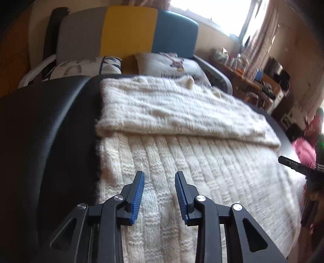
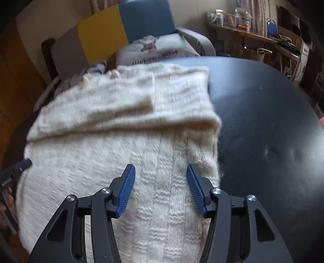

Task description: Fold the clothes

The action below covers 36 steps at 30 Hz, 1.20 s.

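Ahead of the tongs stands a sofa (image 1: pixel 129 34) panelled grey, yellow and blue, cushions (image 1: pixel 172 64) against it. A bright curtained window (image 1: pixel 210 12) lies beyond, right; a cluttered wooden shelf (image 2: pixel 243 33) alongside.

A cream knitted sweater (image 1: pixel 182 157) lies flat, its far part folded over itself.

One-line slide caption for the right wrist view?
Open right gripper above a cream cable-knit sweater, sleeves folded across it, lying on a black padded table.
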### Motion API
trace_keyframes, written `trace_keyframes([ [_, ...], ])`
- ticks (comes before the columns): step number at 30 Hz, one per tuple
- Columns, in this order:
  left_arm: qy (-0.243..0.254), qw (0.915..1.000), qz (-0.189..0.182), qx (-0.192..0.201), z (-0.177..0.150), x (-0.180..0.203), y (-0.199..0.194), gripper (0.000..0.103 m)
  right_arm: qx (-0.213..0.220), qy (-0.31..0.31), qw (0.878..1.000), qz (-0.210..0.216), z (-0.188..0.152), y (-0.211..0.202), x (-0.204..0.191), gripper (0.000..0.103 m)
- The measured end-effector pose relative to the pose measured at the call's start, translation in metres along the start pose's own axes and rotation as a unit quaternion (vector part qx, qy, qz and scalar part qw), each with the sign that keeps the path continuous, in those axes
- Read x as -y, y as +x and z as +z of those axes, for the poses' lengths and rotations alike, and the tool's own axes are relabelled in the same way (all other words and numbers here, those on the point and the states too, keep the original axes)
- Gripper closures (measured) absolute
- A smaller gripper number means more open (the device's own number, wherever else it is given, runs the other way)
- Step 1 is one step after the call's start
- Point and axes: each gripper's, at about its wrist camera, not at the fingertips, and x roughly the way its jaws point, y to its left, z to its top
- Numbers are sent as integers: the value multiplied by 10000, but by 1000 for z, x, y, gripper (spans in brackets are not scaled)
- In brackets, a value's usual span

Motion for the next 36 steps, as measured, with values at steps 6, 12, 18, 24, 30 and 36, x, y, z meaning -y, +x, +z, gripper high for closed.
trace_keyframes([
  [6,197,9996,134,-164,-3,9,10,72,203,140,9996,163,38,7,15,47],
  [12,135,9998,99,-120,-6,7,10,72,-77,857,9962,144,33,35,47,47],
  [18,357,9992,183,-88,-11,12,9,71,258,526,9973,445,14,1,30,47],
  [24,343,9992,191,-108,-10,11,11,71,49,483,9977,465,26,31,28,43],
  [30,372,9989,253,-93,-10,12,9,71,329,1267,9910,287,32,26,60,43],
  [36,696,9971,280,98,-24,33,-20,71,46,-8,9997,256,-3,-24,6,43],
])
